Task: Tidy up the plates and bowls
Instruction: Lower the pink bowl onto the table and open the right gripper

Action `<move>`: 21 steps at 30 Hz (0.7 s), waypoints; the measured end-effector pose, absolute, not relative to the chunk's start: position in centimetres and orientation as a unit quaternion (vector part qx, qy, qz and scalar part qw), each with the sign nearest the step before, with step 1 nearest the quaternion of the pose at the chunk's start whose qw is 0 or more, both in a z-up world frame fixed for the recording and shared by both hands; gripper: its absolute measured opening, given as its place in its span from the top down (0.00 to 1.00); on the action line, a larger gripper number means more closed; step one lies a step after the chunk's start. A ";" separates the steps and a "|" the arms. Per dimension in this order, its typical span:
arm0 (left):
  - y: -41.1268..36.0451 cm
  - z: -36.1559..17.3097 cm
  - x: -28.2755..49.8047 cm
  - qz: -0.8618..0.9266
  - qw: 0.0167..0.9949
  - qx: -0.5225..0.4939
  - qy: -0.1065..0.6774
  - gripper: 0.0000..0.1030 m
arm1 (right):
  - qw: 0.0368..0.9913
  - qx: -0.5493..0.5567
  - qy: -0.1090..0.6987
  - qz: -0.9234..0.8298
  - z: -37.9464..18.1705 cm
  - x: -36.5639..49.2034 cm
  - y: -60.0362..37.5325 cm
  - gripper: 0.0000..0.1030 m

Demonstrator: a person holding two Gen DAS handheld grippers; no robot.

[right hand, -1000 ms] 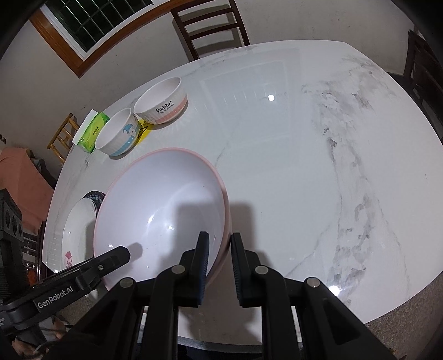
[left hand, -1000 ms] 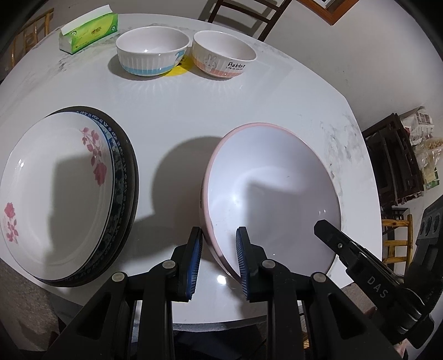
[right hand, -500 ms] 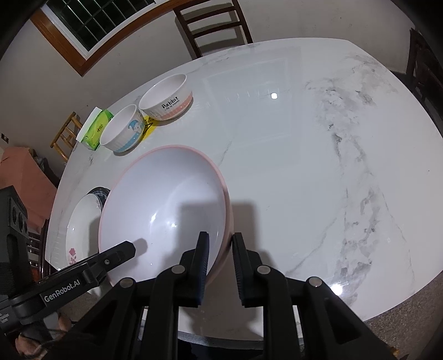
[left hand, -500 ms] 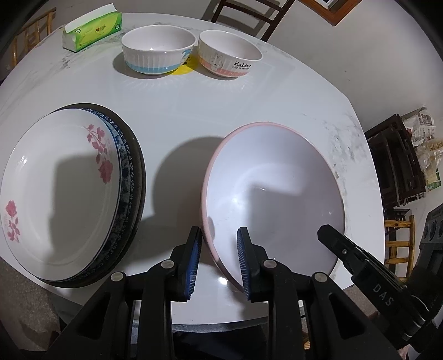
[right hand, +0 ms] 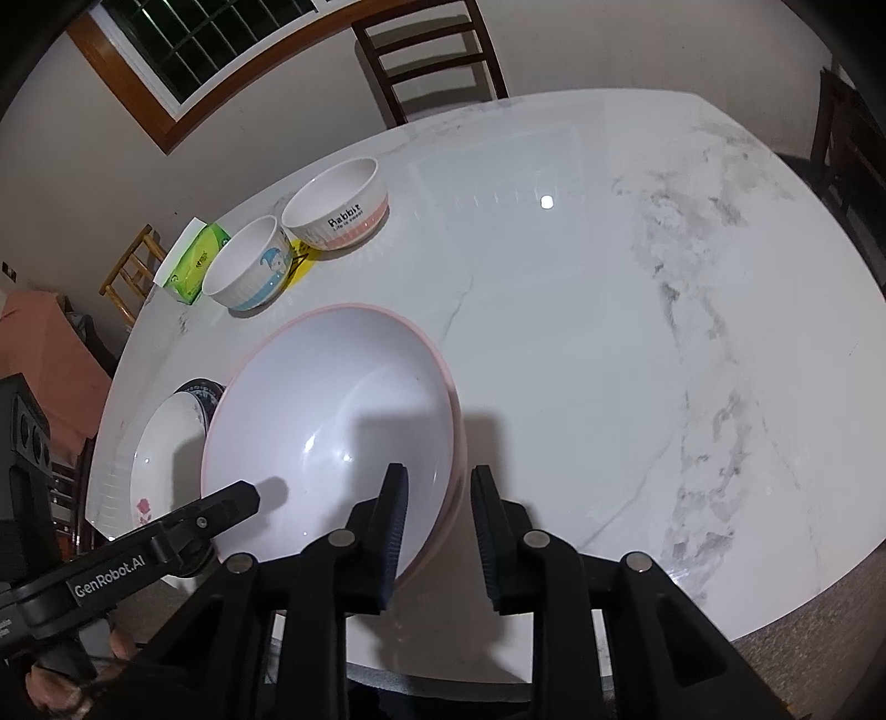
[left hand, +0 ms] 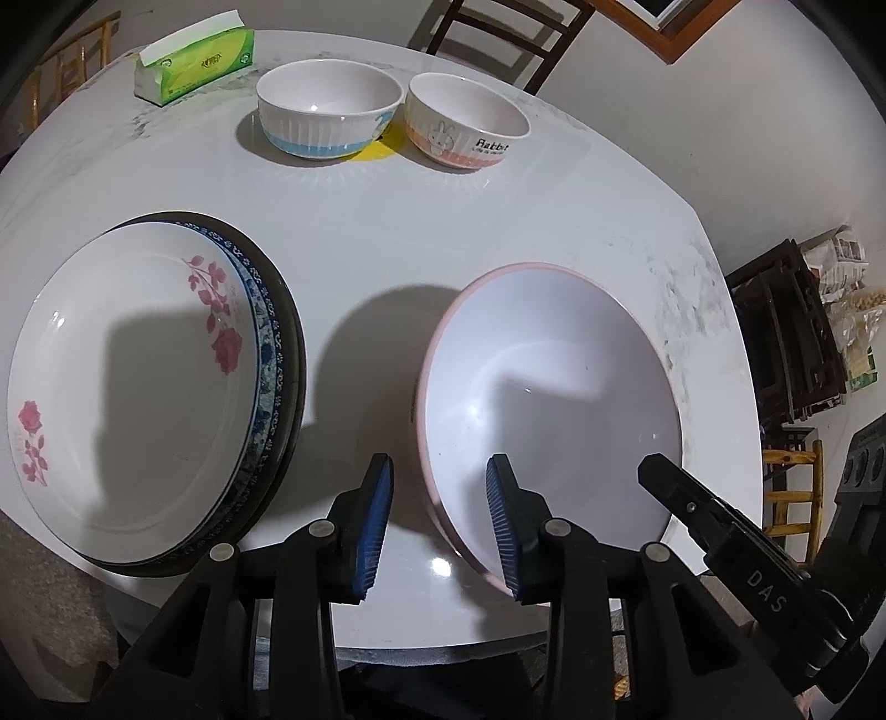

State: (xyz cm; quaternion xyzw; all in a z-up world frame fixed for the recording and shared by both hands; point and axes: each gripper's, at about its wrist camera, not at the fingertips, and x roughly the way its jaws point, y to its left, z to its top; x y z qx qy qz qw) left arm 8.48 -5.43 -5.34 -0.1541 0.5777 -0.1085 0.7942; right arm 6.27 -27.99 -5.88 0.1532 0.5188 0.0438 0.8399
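Over marble table [right hand: 609, 343], both claws opening astride pink bowl [left hand: 554, 399] rim.

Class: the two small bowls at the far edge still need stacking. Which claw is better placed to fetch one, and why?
Probably the left claw: the small bowls lie ahead of it, off to the side of the right claw. Both are opening around the big bowl's rim.

Stacked lower plates [left hand: 277, 354] mostly hidden under top plate [left hand: 127, 376].

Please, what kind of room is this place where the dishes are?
Most likely a home dining room. A round marble-look table carries plates and bowls, dark wooden dining chairs stand around it, and a wood-framed window sits in the plain wall behind.
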 end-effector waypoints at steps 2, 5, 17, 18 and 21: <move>-5.2 -5.2 8.5 -0.108 0.795 -0.156 0.576 0.68 | 0.843 0.149 0.515 0.041 -5.6 6.3 -28.0 0.75; -4.9 -4.9 8.4 -0.106 0.799 -0.157 0.571 0.64 | 0.848 0.141 0.510 0.033 -5.4 6.3 -28.0 0.72; -3.7 -3.7 8.0 -0.109 0.816 -0.154 0.546 0.62 | 0.876 0.095 0.473 0.012 -3.4 6.4 -27.3 0.71; -3.6 -3.5 8.0 -0.110 0.817 -0.154 0.544 0.62 | 0.878 0.091 0.471 0.012 -3.2 6.5 -27.2 0.71; -3.3 -3.2 8.0 -0.111 0.821 -0.151 0.539 0.62 | 0.883 0.079 0.463 0.014 -2.7 6.7 -26.7 0.71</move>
